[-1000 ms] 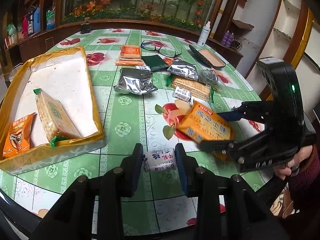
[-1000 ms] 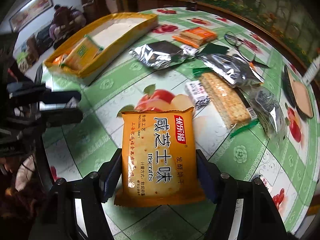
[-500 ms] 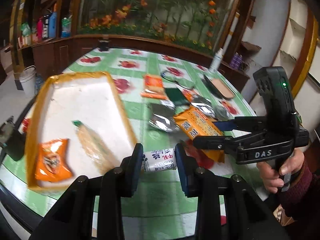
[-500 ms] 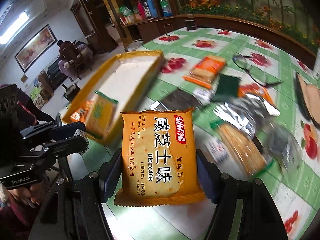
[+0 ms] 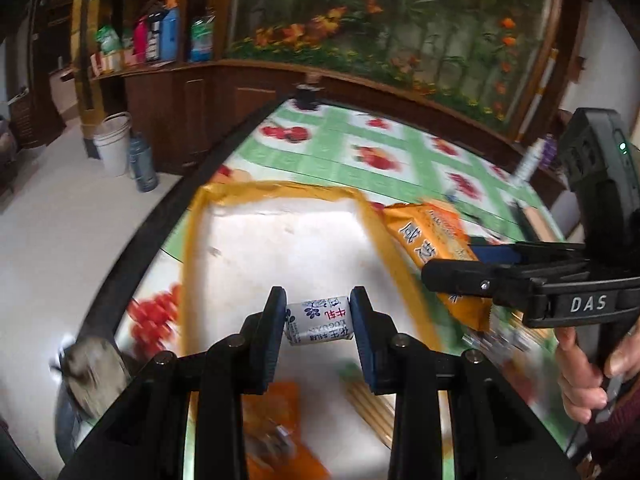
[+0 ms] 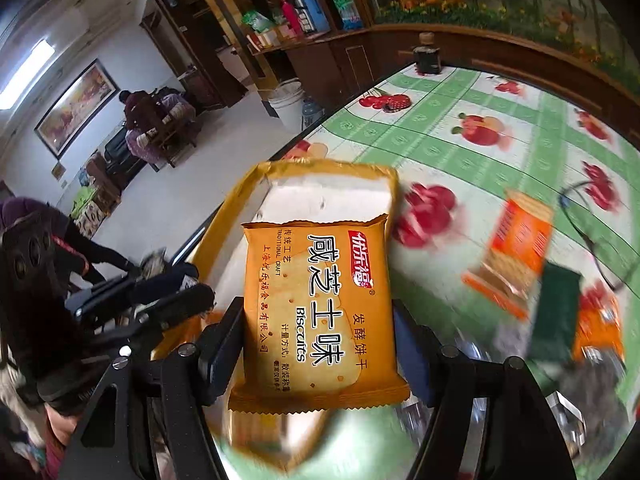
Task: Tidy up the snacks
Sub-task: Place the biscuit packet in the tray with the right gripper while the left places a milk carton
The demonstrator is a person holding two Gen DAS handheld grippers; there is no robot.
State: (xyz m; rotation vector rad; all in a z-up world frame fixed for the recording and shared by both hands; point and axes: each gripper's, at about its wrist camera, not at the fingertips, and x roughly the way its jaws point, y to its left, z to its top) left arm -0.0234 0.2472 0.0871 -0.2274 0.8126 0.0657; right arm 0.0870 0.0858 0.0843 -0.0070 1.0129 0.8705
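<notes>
The left tongs (image 5: 319, 322) grip a small white wrapped candy with blue flower print and red characters (image 5: 319, 321), its two ends pressed between the black pads; it hangs above the white floor of the shallow yellow-rimmed cardboard tray (image 5: 384, 236), toward the tray's 6 o'clock end in the left wrist view; below the tongs lie what seems to be an orange snack packet (image 5: 276, 420) and a pack of pale crackers (image 5: 370, 408), both blurred; the right tongs (image 6: 320, 344) are clamped on a flat orange plastic packet of biscuits with white characters (image 6: 316, 312), pads against its two long sides; from the left wrist view this packet (image 5: 434, 248) sits at 3 o'clock of the candy, over the tray's right rim; a hand (image 5: 588, 368) holds the handle; the tray rests on the bench under a green and white checked fruit-print cloth (image 6: 460, 136); on it at 3 o'clock of the biscuits lie an orange cracker pack (image 6: 516, 240) and a dark green pouch (image 6: 556, 312), smeared by motion.
</notes>
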